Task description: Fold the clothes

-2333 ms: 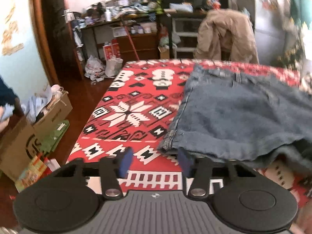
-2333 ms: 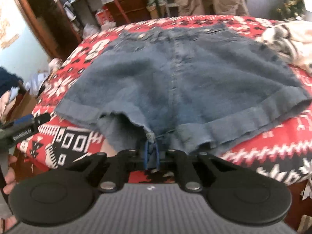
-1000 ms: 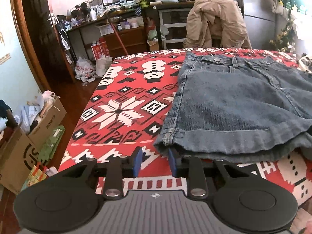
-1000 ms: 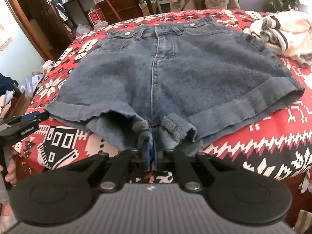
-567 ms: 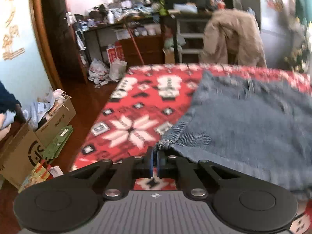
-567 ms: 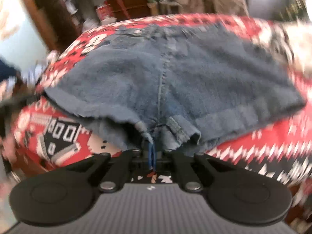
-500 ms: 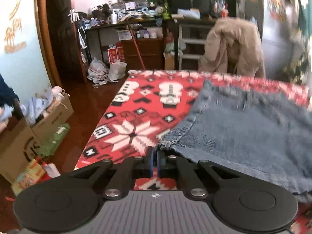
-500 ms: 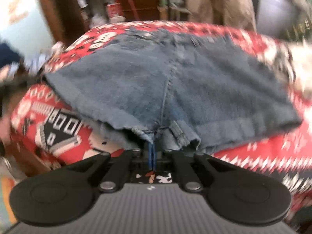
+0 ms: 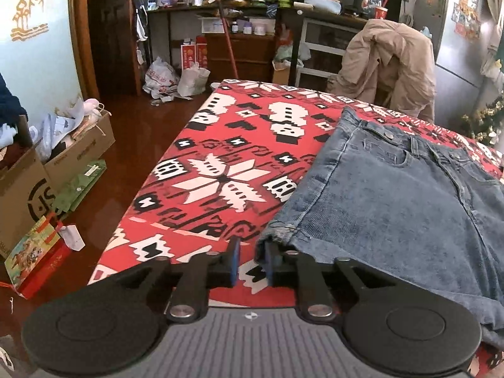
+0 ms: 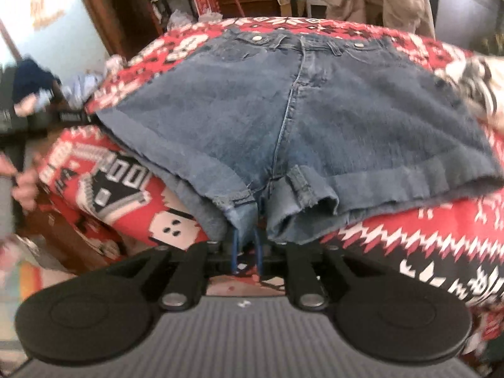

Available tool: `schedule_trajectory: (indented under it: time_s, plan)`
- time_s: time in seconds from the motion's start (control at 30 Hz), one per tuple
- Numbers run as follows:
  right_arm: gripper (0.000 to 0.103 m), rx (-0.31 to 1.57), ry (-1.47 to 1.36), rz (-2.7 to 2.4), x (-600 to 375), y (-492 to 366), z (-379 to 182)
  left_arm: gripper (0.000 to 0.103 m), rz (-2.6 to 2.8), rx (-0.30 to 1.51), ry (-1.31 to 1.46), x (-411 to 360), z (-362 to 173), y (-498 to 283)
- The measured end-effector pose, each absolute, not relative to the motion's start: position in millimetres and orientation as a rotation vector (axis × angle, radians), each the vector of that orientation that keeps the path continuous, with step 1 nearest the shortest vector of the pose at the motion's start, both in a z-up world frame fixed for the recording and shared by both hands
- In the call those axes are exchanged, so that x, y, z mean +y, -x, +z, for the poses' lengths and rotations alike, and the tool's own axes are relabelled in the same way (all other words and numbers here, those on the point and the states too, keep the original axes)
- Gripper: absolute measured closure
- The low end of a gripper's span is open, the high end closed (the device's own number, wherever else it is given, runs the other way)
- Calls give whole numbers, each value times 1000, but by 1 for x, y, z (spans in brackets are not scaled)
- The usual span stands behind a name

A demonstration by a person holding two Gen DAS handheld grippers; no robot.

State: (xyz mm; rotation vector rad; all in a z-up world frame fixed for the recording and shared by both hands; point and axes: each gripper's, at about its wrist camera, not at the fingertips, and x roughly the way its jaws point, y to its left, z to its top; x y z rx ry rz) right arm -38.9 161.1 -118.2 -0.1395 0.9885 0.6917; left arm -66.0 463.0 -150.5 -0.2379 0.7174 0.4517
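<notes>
Blue denim shorts (image 10: 315, 110) lie flat on a table with a red patterned cloth (image 9: 220, 170), waistband at the far side. In the left wrist view the shorts (image 9: 393, 208) fill the right side. My left gripper (image 9: 250, 261) is open at the near left hem corner, its right pad touching the cuff, nothing held. My right gripper (image 10: 247, 253) is slightly open at the crotch hem, with the inner cuff fabric hanging between its pads, not pinched tight.
A cream and dark striped garment (image 10: 482, 85) lies at the table's right. Cardboard boxes (image 9: 37, 170) of clutter stand on the floor to the left. A chair with a beige coat (image 9: 387, 63) stands behind the table. The table's near edge is just under both grippers.
Both grippers were shut on the shorts' hem half a second ago; both have now opened. The shorts have settled flat on the cloth.
</notes>
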Motion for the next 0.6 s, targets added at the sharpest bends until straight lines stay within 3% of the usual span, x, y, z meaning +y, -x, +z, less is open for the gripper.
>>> schedule_trajectory:
  time_s: [0.23, 0.6]
  plan:
    - [86, 1001, -55, 714, 127, 31, -104, 81, 443, 681, 253, 447, -134, 100]
    - [84, 941, -161, 687, 79, 18, -94, 81, 188, 661, 220, 332, -108, 98]
